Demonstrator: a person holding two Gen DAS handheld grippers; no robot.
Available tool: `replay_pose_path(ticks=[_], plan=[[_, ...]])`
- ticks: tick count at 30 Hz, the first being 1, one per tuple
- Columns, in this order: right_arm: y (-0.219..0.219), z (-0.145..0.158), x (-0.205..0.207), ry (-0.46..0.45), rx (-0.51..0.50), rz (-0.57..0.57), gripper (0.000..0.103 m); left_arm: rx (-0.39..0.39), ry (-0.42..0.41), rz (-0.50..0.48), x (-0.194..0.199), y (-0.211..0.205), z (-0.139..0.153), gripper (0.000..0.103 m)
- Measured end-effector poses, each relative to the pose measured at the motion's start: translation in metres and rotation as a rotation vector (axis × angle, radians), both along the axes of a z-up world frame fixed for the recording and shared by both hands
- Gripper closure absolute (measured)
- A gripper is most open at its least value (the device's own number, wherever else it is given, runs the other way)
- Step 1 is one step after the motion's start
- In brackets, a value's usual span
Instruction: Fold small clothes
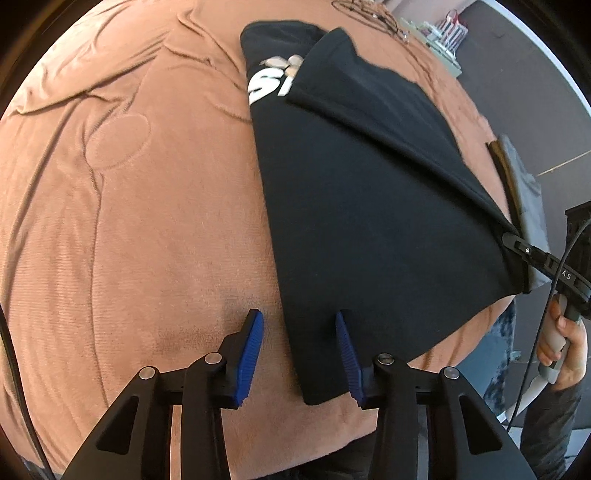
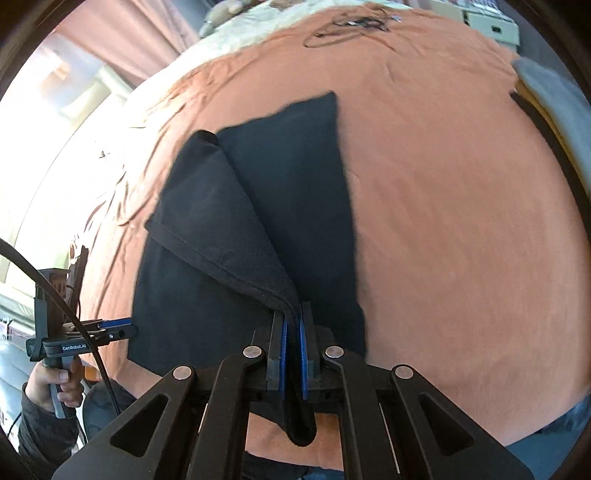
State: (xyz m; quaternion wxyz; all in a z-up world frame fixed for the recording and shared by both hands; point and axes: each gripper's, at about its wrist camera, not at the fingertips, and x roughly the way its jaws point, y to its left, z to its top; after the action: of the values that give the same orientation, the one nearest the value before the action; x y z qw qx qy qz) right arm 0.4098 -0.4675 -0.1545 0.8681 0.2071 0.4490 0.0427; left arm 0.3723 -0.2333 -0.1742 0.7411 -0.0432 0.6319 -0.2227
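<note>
A black T-shirt [image 1: 354,206] with white lettering lies on an orange-brown bedcover [image 1: 147,221]. It also shows in the right wrist view [image 2: 207,258], partly folded over itself. My left gripper [image 1: 300,321] is open, its blue pads straddling the shirt's near left edge. My right gripper [image 2: 293,314] is shut on a bunched corner of the shirt and holds it lifted, the fabric stretched taut. The right gripper also shows at the right of the left wrist view [image 1: 517,243]. The left gripper shows at the lower left of the right wrist view [image 2: 118,328].
A tangle of dark cable [image 2: 347,26] lies at the far end of the bed. A grey folded cloth [image 2: 554,96] sits at the bed's right edge. Boxes [image 1: 443,37] stand beyond the bed. Dark floor [image 1: 535,92] lies to the right.
</note>
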Motion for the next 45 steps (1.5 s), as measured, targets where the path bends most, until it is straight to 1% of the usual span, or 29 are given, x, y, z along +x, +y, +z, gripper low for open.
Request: replay_pose_path(ticks=[2,4,6,7,8,10,12,16,18,19,20,23,26,29,34,37,39,40,42,45], plan=[[0.001,-0.010,0.001,0.042,-0.044,0.002,0.100,-0.005,0.000,0.002,0.000,0.001,0.000,0.060],[0.003,-0.008,0.001,0.061,-0.086,-0.002,0.097,-0.014,0.002,0.002,0.002,0.003,0.002,0.060],[0.008,0.000,0.001,0.068,-0.141,0.012,0.093,-0.037,-0.008,0.007,0.004,0.008,0.005,0.060],[0.012,0.007,0.001,0.068,-0.177,0.027,0.082,-0.051,-0.014,0.012,0.005,0.010,0.007,0.060],[0.017,0.012,0.003,0.073,-0.199,0.037,0.059,-0.058,-0.018,0.017,0.007,0.012,0.008,0.060],[0.027,0.022,0.005,0.060,-0.244,0.065,0.032,-0.068,-0.024,0.028,0.009,0.017,0.009,0.060],[0.043,0.032,0.009,0.040,-0.301,0.105,0.032,-0.076,-0.027,0.043,0.013,0.020,0.008,0.060],[0.072,0.036,0.029,0.061,-0.353,0.163,0.032,-0.090,-0.040,0.063,0.021,0.027,0.008,0.060],[0.087,0.032,0.042,0.079,-0.383,0.211,0.031,-0.101,-0.044,0.066,0.026,0.024,0.009,0.060],[0.094,0.030,0.048,0.085,-0.394,0.233,0.027,-0.105,-0.046,0.069,0.030,0.023,0.008,0.061],[0.102,0.028,0.054,0.091,-0.416,0.247,0.025,-0.110,-0.047,0.075,0.033,0.023,0.007,0.060],[0.119,0.020,0.073,0.110,-0.483,0.266,0.025,-0.125,-0.042,0.090,0.041,0.024,0.003,0.061],[0.134,0.009,0.090,0.129,-0.519,0.284,0.025,-0.129,-0.045,0.086,0.048,0.024,0.001,0.061],[0.137,0.000,0.111,0.136,-0.550,0.288,0.025,-0.134,-0.042,0.083,0.055,0.025,0.000,0.060],[0.123,-0.005,0.141,0.127,-0.516,0.228,0.025,-0.140,-0.015,0.086,0.067,0.024,-0.004,0.061],[0.107,-0.006,0.152,0.103,-0.474,0.192,0.025,-0.122,-0.026,0.083,0.076,0.022,0.002,0.062],[0.097,-0.005,0.156,0.088,-0.458,0.169,0.031,-0.118,-0.032,0.086,0.082,0.022,0.005,0.062],[0.094,-0.005,0.156,0.084,-0.449,0.163,0.036,-0.116,-0.031,0.087,0.085,0.022,0.006,0.062],[0.081,-0.005,0.159,0.077,-0.423,0.141,0.036,-0.105,-0.029,0.086,0.090,0.021,0.005,0.062],[0.067,-0.006,0.165,0.070,-0.412,0.091,0.039,-0.099,-0.028,0.082,0.095,0.018,0.004,0.062]])
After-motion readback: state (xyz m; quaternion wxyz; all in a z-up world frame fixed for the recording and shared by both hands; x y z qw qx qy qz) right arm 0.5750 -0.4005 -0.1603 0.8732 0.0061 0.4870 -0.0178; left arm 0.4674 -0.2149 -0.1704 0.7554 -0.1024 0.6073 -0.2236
